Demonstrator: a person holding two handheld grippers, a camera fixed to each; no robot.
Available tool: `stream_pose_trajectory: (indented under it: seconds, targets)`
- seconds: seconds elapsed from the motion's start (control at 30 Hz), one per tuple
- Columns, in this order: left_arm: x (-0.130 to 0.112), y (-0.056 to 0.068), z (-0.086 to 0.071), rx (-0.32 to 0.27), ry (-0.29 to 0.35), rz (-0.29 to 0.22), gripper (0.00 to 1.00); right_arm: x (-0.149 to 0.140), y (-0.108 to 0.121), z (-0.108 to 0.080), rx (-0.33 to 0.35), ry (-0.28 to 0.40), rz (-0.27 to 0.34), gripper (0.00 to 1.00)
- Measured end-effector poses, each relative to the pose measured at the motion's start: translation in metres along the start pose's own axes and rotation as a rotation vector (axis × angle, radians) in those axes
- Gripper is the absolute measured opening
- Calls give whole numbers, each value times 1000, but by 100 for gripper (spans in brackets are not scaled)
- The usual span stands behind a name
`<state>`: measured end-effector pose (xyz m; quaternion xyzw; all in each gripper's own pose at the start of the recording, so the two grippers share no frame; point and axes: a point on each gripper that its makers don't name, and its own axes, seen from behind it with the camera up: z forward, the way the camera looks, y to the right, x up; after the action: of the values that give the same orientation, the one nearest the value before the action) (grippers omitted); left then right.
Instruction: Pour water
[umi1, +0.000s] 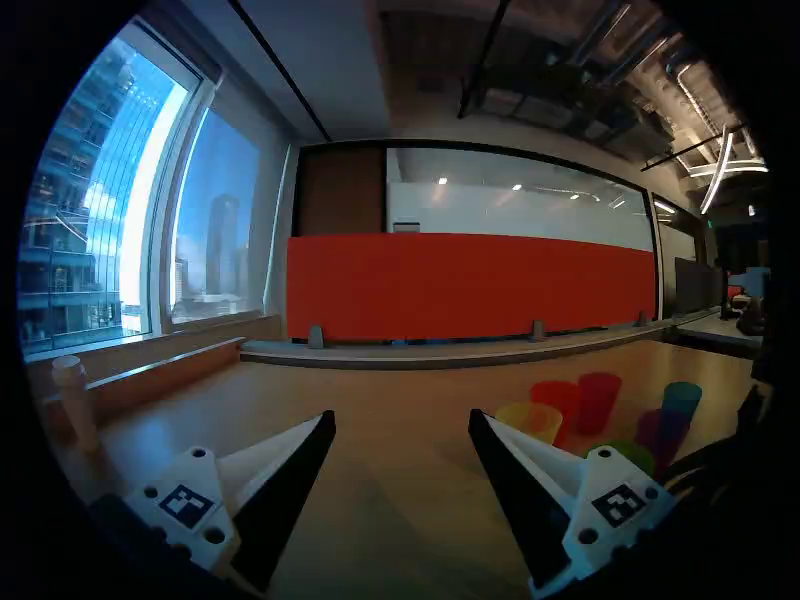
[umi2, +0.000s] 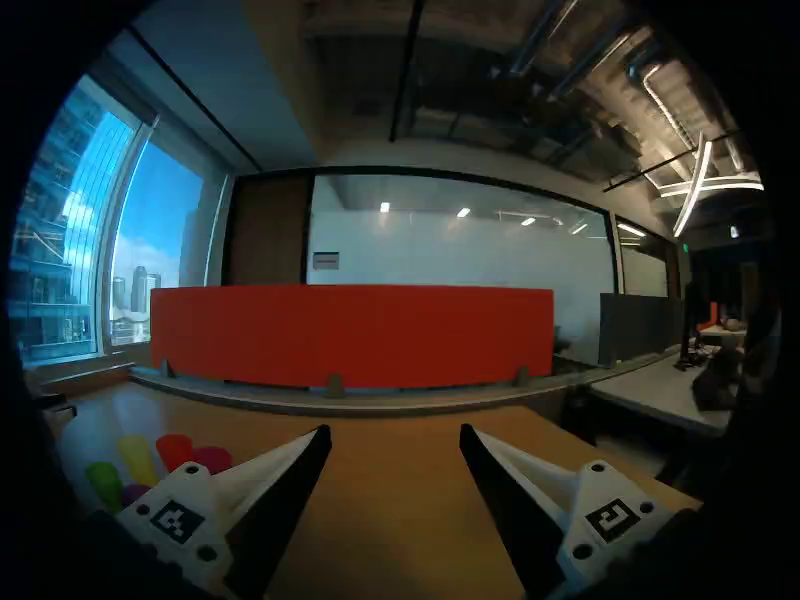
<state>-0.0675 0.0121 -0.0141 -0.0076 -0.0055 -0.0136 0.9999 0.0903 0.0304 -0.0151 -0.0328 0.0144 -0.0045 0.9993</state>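
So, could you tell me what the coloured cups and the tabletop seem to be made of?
Coloured cups: probably translucent plastic, since light glows through their walls. Tabletop: looks like wood or wood-look laminate, smooth, with a soft sheen.

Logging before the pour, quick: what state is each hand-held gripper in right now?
Left hand-held gripper: open, holding nothing.
Right hand-held gripper: open, holding nothing.

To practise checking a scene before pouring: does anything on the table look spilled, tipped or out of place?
Nothing stands out. The cups stand upright on the table, no spill shows; left gripper and right gripper are open, empty.
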Motion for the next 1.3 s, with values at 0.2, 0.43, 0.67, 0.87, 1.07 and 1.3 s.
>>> stream_pose_trajectory:
  seconds: [0.2,0.43,0.67,0.87,1.07,1.3]
  targets:
    - [0,0,0,0,0,1,99,0,-3,1,11,14,-5,100]
    - [0,0,-1,0,0,1,99,-4,-8,0,27,35,-23,100]
    - [0,-1,-1,0,0,1,100,-17,-10,5,33,43,-6,100]
    - [-1,-1,-1,0,0,1,100,-32,-22,9,61,48,-2,100]
    - [-1,-2,-1,0,0,1,99,-46,-32,12,75,59,1,100]
    - [0,-1,-1,0,0,1,99,-63,-36,11,90,46,7,100]
